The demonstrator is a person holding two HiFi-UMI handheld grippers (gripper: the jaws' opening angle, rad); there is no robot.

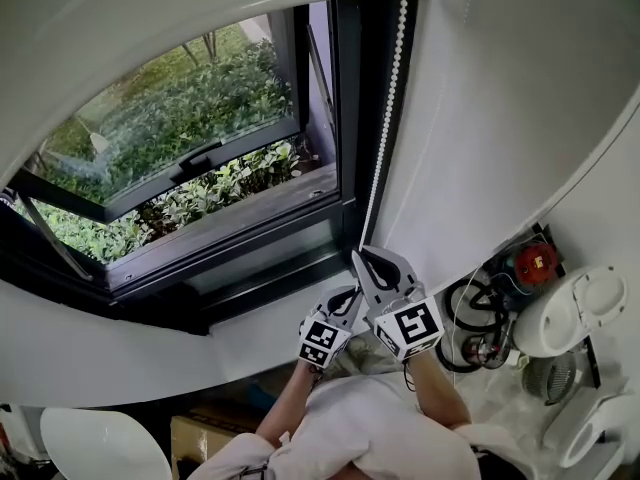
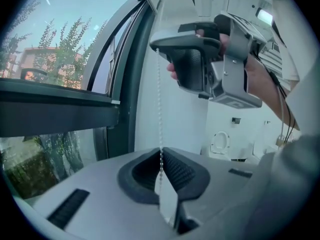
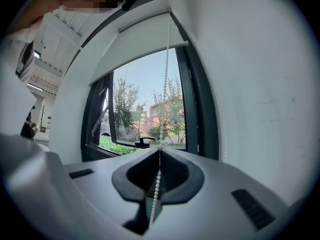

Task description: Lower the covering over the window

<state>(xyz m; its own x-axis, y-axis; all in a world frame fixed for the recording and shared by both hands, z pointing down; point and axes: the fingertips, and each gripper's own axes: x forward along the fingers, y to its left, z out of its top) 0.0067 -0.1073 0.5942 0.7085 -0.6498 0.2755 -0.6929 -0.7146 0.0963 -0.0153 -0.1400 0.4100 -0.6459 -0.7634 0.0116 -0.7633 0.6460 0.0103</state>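
While both grippers pinched the bead chain [image 1: 388,108], its long axis ran almost vertically, straight up from the jaws to the covering [image 3: 145,34], which sat rolled up well above them at the head of the window [image 1: 200,138]. The glass lay almost wholly uncovered.

The right gripper [image 1: 365,260] took the upper hold, with its jaws pressed together on the beads. The left gripper [image 1: 346,298] sat just below and beside it. Its jaws were likewise closed on the same strand, and a short straight run of chain joined the two. The right gripper was therefore the nearer to the covering. Any pull would probably have to follow the chain's line downward, toward the person's own body directly beneath the grippers, which looked likely to limit the stroke.

Just left of the grippers stood the dark window frame [image 1: 350,118], and beyond it the sash [image 1: 190,163] was tilted open toward the greenery. Just right of them was a bare white wall [image 1: 480,148]. Farther right and lower lay coiled cables [image 1: 470,313], a red item [image 1: 535,261] and a white fixture [image 1: 575,308], all well apart from the chain. Nothing crossed the chain between the jaws and the covering.
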